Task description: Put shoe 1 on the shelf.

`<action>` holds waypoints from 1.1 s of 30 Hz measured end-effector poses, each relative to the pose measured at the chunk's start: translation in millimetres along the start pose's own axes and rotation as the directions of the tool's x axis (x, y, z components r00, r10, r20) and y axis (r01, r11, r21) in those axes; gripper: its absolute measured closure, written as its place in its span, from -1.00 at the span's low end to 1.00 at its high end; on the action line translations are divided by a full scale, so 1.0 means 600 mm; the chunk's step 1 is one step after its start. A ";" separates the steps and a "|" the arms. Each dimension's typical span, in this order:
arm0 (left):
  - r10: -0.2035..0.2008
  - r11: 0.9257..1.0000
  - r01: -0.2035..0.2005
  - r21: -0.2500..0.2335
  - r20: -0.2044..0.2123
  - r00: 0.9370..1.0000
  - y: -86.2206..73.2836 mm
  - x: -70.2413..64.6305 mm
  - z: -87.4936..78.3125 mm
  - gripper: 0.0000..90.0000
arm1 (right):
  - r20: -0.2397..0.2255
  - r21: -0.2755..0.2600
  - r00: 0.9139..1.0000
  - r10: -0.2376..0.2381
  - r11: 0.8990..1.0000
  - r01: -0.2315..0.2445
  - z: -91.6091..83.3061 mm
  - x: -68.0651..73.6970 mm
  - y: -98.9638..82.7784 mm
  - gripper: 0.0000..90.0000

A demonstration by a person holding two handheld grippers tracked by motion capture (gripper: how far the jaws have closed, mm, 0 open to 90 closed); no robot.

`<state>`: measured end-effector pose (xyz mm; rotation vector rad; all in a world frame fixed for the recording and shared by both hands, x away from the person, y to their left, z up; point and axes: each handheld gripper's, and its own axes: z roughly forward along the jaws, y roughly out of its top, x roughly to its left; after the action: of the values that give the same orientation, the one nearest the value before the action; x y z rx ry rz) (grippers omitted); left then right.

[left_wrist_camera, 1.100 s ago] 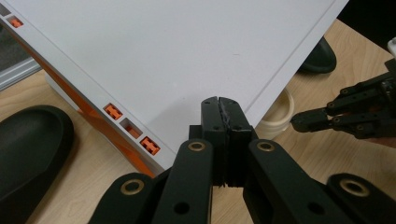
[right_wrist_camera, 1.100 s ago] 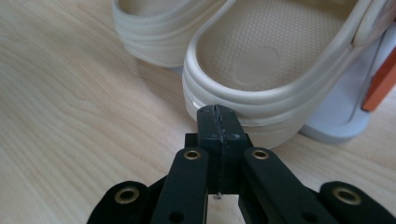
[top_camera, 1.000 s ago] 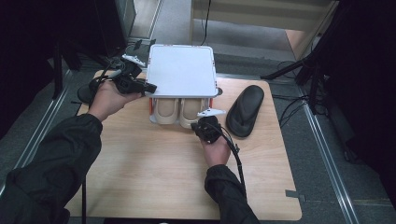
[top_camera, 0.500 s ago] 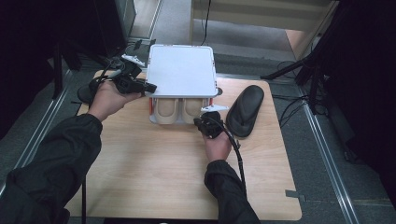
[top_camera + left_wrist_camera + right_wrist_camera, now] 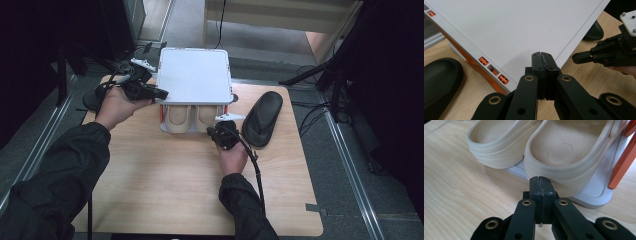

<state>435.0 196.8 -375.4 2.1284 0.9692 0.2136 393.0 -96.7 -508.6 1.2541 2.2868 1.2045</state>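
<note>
A white two-level rack (image 5: 195, 75) stands at the back of the wooden table, with orange posts (image 5: 621, 162) between its flat top (image 5: 511, 30) and its base (image 5: 596, 192). Two beige clogs (image 5: 177, 117) (image 5: 205, 117) sit side by side on the lower level, heels toward me. My left gripper (image 5: 162, 93) is shut and empty, its tips (image 5: 541, 53) lying over the top panel's front left edge. My right gripper (image 5: 217, 129) is shut too, and its closed tips (image 5: 539, 178) are right at the heel rim of the right-hand clog (image 5: 569, 147).
A black shoe (image 5: 262, 117) lies on the table right of the rack, close beside my right hand. Another black shoe (image 5: 92, 100) lies left of the rack, behind my left hand. Bare wood stretches in front of the rack toward me (image 5: 165, 180).
</note>
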 end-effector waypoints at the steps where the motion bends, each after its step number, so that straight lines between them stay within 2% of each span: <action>1: 0.000 1.000 0.000 -0.001 0.000 1.000 0.000 0.000 0.000 1.00 | -0.007 -0.003 1.000 0.009 1.000 -0.009 0.001 0.000 0.000 1.00; 6: 0.000 1.000 0.000 0.000 0.000 1.000 0.000 0.000 0.000 1.00 | 0.021 -0.001 1.000 0.004 1.000 -0.004 0.007 0.001 0.000 1.00; 8: 0.001 1.000 -0.001 0.000 -0.002 1.000 0.000 0.000 0.000 1.00 | 0.009 -0.004 1.000 0.011 1.000 -0.011 0.008 -0.002 0.000 1.00; 11: 0.002 1.000 -0.002 0.001 -0.002 1.000 0.000 0.000 0.000 1.00 | 0.019 -0.008 1.000 0.000 1.000 0.000 0.009 -0.002 0.000 1.00; 16: -0.001 1.000 0.001 -0.002 0.000 1.000 0.000 0.000 0.000 1.00 | 0.013 0.001 1.000 0.011 1.000 -0.011 0.007 -0.002 0.000 1.00; 25: -0.031 0.999 0.031 0.006 0.013 0.999 0.005 0.000 0.002 1.00 | -0.029 -0.015 0.999 -0.016 1.000 0.015 -0.021 0.007 -0.001 1.00; 28: -0.036 0.999 0.036 -0.003 0.036 0.999 0.007 -0.004 -0.004 0.90 | -0.044 -0.022 0.999 -0.022 1.000 0.021 -0.035 0.009 -0.001 0.97; 31: -0.019 1.000 0.020 -0.012 0.029 0.999 0.008 -0.011 -0.012 0.73 | -0.073 -0.012 0.997 -0.019 1.000 0.018 -0.051 0.010 -0.003 0.91; 33: -0.017 1.000 0.018 -0.022 0.035 0.999 0.008 -0.014 -0.020 0.56 | -0.085 -0.008 0.996 -0.019 1.000 0.018 -0.061 0.010 -0.005 0.78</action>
<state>426.7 196.2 -362.5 2.0963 0.9606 0.1777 367.0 -112.5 -487.2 1.1981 2.3468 1.2818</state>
